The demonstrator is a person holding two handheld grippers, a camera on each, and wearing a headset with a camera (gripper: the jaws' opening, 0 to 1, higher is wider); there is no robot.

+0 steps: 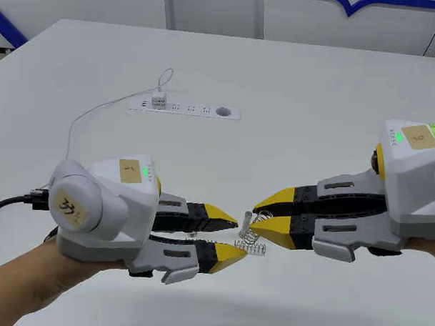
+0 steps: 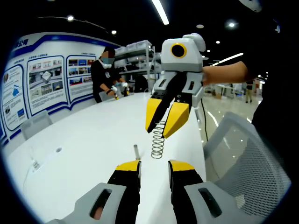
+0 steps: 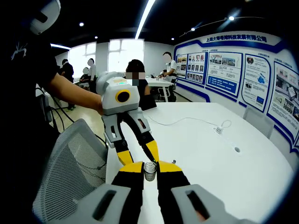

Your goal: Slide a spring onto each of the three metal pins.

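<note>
No spring is being found seated on a pin yet, so the task is being judged as barely begun. One spring is being gripped between the closed jaws of the right gripper, hanging just beside an upright metal pin on the white table, while the left gripper is being held near the pin with its jaws apart and nothing between them. One pin is being counted with certainty, along with the gripped spring and what appears to be a second spring lying on the table under the jaw tips; any further pins or springs are too small to tell.
</note>
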